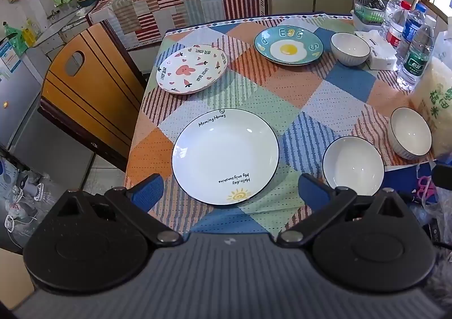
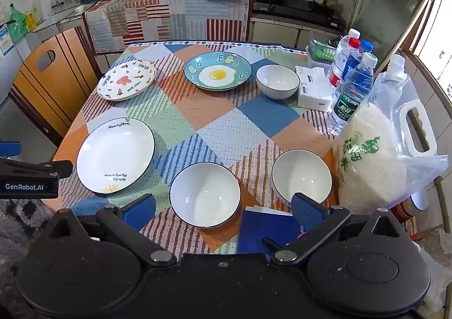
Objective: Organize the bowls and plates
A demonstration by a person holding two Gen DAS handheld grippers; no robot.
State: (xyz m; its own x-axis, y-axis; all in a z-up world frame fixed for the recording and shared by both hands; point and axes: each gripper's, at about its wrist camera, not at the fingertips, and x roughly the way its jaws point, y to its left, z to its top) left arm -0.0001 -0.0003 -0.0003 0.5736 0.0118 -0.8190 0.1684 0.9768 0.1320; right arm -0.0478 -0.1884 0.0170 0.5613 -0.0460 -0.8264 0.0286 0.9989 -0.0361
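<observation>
Three plates lie on the patchwork table: a white "Morning Honey" plate point(image 1: 225, 155) point(image 2: 115, 155) near the front, a pink "Lovely Bear" plate point(image 1: 192, 68) point(image 2: 126, 79) at the far left, and a teal egg plate point(image 1: 288, 46) point(image 2: 217, 70) at the back. Three white bowls stand apart: one at the front point(image 1: 353, 165) point(image 2: 204, 194), one to its right point(image 1: 411, 132) point(image 2: 301, 176), one beside the egg plate point(image 1: 350, 48) point(image 2: 277, 81). My left gripper point(image 1: 230, 191) is open and empty above the white plate's near rim. My right gripper point(image 2: 223, 210) is open and empty over the front bowl.
Water bottles point(image 2: 354, 87), a tissue box point(image 2: 314, 88) and a rice bag point(image 2: 375, 155) crowd the table's right side. A green basket point(image 2: 322, 50) sits at the back right. A wooden chair point(image 1: 84, 93) stands at the table's left. The left gripper's body point(image 2: 28, 175) shows at the left.
</observation>
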